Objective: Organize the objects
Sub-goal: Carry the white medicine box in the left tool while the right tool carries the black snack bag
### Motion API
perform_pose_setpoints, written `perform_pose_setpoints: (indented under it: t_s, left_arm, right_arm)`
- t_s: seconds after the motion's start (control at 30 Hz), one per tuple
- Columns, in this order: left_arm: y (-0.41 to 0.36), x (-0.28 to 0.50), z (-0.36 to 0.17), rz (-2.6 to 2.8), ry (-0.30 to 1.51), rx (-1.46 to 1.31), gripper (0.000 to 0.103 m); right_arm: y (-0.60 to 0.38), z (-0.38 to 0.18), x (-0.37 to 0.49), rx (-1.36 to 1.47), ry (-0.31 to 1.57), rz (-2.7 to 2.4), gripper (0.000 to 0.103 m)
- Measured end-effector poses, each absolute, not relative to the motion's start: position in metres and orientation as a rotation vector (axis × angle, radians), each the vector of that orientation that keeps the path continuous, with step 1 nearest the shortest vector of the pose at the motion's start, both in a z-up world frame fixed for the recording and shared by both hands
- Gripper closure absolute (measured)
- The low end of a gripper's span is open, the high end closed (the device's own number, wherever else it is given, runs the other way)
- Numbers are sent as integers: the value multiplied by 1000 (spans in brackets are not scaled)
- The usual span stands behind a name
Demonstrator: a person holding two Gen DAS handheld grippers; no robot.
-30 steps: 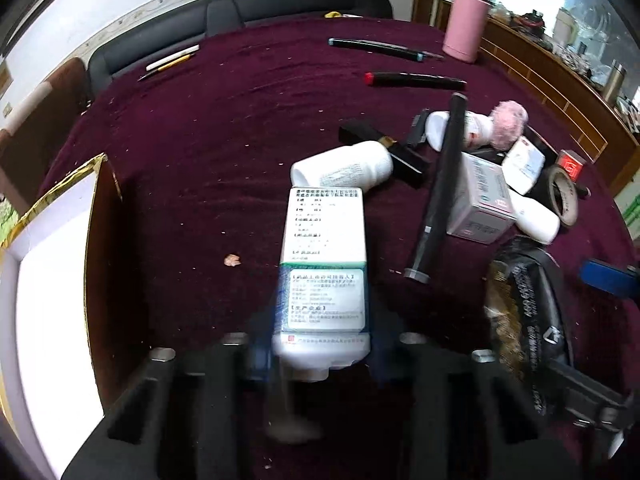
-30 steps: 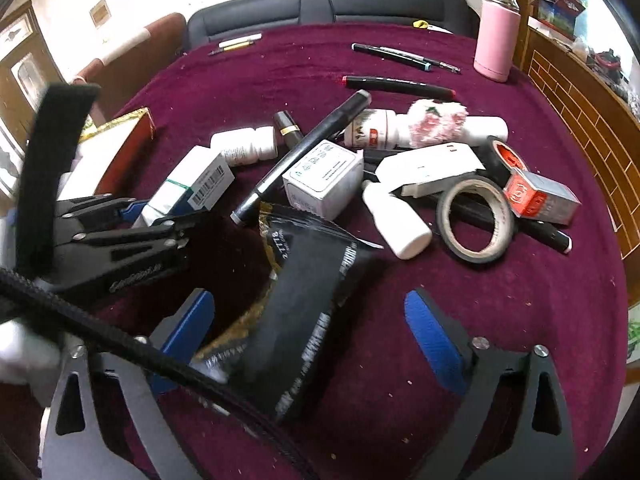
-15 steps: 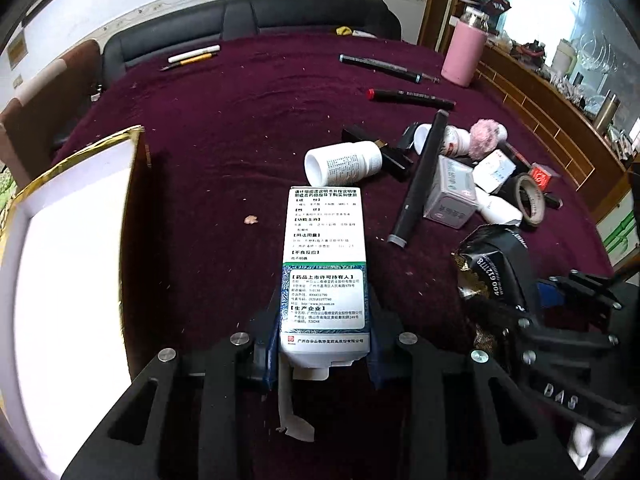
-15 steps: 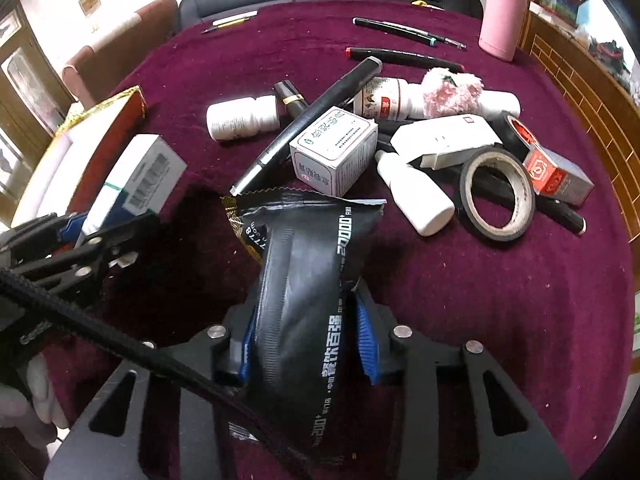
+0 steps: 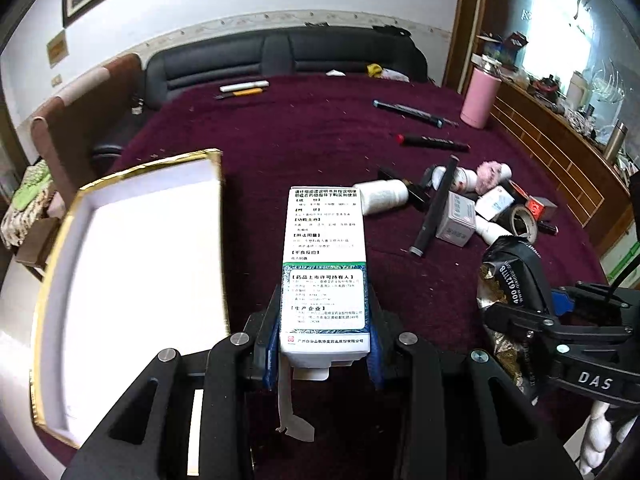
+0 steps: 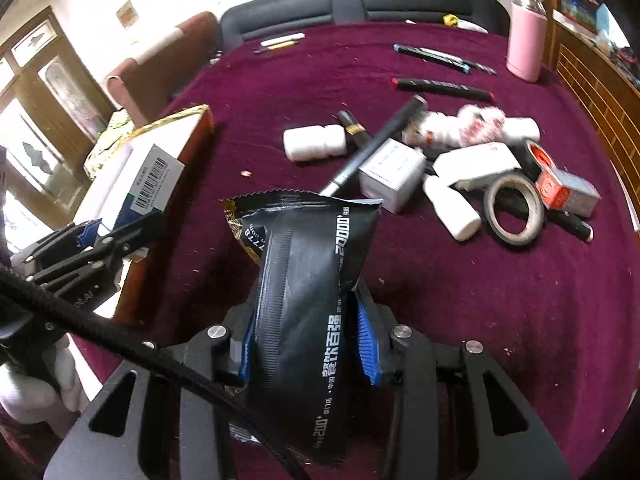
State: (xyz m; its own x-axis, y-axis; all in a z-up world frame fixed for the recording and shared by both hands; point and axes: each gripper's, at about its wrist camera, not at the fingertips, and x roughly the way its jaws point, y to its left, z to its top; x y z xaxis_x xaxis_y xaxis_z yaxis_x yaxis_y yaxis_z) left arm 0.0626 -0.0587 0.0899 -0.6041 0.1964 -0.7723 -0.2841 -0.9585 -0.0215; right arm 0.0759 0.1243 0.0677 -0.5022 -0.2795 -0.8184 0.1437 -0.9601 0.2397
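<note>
above the maroon tabletop (image 5: 312, 128), left tool (image 5: 324, 344) pinching a white medicine box (image 5: 324, 264) beside the gold-rimmed open box (image 5: 132, 248), right tool (image 6: 308, 344) pinching a black snack packet (image 6: 312, 280), clutter of bottles, tape roll (image 6: 514, 210) and pens beyond

Right gripper body (image 5: 592, 380): "DAS". Black pouch (image 6: 316, 280): "20000+", "200+", "餐饮百强"; in left wrist view "4000622778", partly legible. Medicine box (image 5: 324, 264): "不良反应", "生产企业", "用法用量". Barcode on its side, digits unreadable.
</note>
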Motion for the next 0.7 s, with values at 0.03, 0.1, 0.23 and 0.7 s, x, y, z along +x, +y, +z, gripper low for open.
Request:
perform_pose_setpoints:
  t_s: [0.03,0.1,0.23,0.7]
  left_arm:
    - [-61,63,92,2605,150,-1224,73]
    - [-67,65,94,2627,138,-1219,73]
    - [-78,65,96,2658,125,-1215,73]
    - [-130,38,98,2775,111,-1218,73]
  right_arm:
    - [119,71,75,1399,-200,-2515,65]
    - [110,79,72,1372,-194,-2502,65]
    - [92,90,67,1332,-171,-2476,64]
    - [20,112,10,1311,-176,-2346,64]
